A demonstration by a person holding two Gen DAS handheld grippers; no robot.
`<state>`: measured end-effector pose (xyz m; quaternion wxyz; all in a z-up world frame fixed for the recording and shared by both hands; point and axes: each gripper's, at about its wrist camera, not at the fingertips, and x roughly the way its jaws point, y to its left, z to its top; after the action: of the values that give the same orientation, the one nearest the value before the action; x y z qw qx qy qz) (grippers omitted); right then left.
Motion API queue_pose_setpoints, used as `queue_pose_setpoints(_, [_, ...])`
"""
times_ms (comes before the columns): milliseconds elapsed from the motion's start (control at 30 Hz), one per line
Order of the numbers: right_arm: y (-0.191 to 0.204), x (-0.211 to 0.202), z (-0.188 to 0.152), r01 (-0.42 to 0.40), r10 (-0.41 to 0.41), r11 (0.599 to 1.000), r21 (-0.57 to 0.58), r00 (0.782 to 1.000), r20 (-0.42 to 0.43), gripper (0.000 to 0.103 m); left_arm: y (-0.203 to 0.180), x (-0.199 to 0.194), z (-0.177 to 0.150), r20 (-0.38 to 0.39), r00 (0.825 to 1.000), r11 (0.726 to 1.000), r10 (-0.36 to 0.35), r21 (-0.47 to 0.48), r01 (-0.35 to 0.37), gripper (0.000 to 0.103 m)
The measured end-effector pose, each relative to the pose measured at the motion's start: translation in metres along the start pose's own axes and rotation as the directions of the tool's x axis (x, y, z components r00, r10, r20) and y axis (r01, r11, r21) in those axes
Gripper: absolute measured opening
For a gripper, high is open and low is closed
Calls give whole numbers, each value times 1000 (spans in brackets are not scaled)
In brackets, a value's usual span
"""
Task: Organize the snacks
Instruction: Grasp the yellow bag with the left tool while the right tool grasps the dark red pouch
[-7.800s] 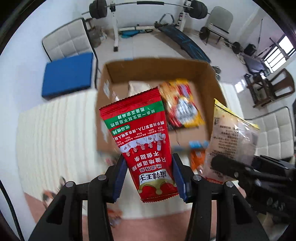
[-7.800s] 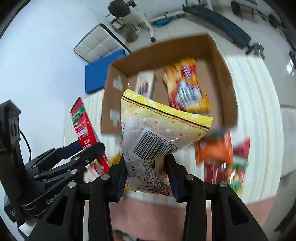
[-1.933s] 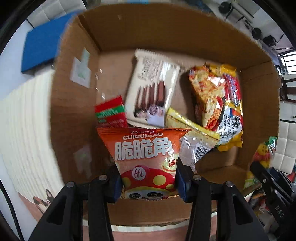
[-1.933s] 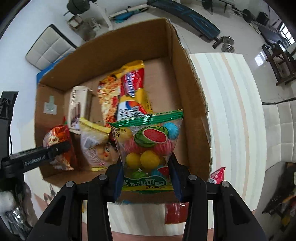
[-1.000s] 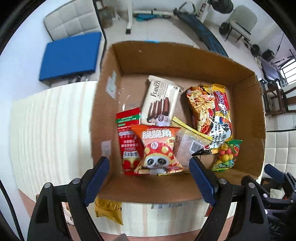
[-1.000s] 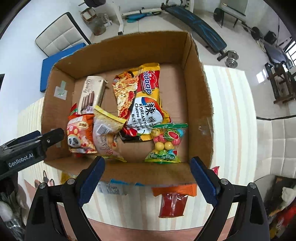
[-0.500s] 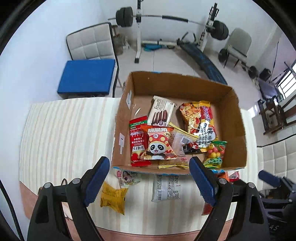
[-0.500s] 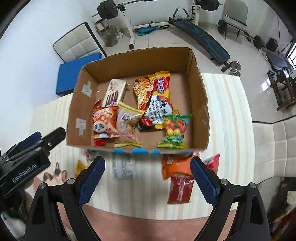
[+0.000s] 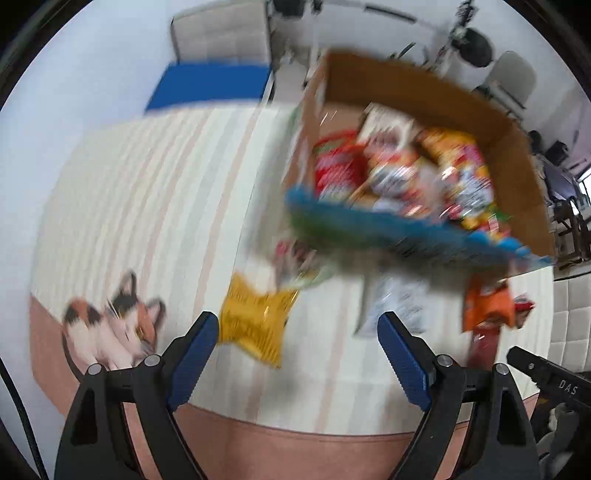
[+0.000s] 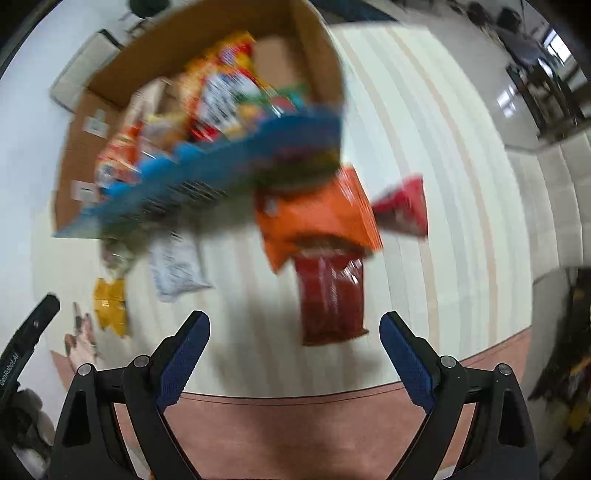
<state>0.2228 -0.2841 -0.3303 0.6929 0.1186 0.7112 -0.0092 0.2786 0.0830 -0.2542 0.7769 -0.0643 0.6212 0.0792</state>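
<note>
On the left, the left gripper (image 9: 297, 341) was wide apart and empty, above a yellow packet (image 9: 255, 325) on the striped cloth (image 9: 147, 192). The cardboard box (image 10: 110, 70) with snacks stood behind. On the right, the right gripper (image 10: 294, 345) was also spread and held nothing, over a red packet (image 10: 330, 299) just below an orange packet (image 10: 317, 221).

A home room doubling as a gym: a barbell rack (image 9: 458, 33) stands beyond padded white chairs (image 9: 221, 33), and a striped tablecloth (image 9: 147, 192) with a cat picture (image 9: 110, 325) covers the table.
</note>
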Motion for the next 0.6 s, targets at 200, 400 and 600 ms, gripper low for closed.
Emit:
queue_pose_setpoints(200, [-18, 44, -2, 7, -3, 998, 64, 998, -57, 95, 47, 52, -7, -120, 992, 982, -48, -186, 25, 88])
queue_pose_setpoints(400, [-29, 68, 3, 0, 9, 995, 104, 996, -92, 95, 54, 84, -3, -176, 984, 985, -20, -170, -10, 88])
queue_pose_setpoints(600, [-40, 78, 6, 17, -4, 993, 121, 994, -112, 95, 46, 115, -8, -245, 969, 994, -17, -106, -10, 88])
